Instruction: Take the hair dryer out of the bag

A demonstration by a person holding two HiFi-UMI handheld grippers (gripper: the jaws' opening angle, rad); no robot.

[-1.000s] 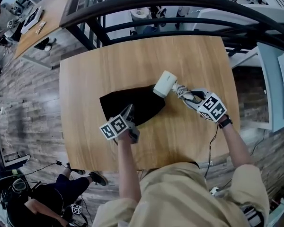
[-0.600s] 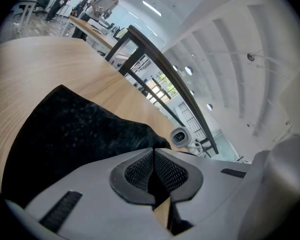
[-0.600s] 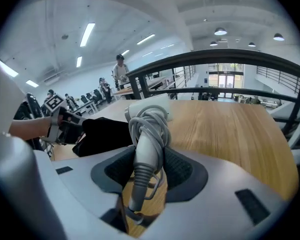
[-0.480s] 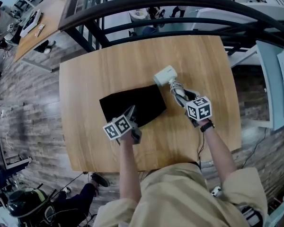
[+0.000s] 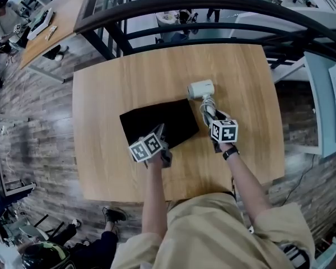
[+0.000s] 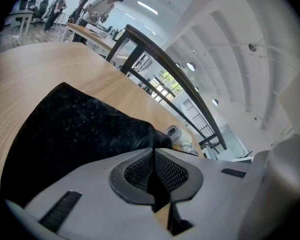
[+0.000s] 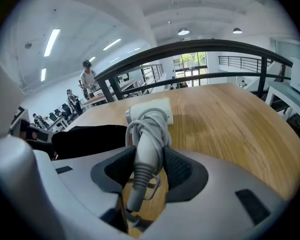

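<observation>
A black bag lies flat in the middle of the wooden table. My left gripper is at its near edge, shut on the fabric; in the left gripper view the bag runs right up to the closed jaws of the left gripper. The white hair dryer is outside the bag, just past its right corner. My right gripper is shut on its handle, which has the cord wound around it. The head sits low over the wood, pointing away from me.
A black curved railing runs past the table's far edge. Other desks with people stand far left, on the floor below. A pale panel is off the right side. Bare wood lies right of the dryer.
My right gripper rolled and swung left and down with the hair dryer, so the dryer now points away from me beside the bag's right corner. The left gripper stays on the bag.
</observation>
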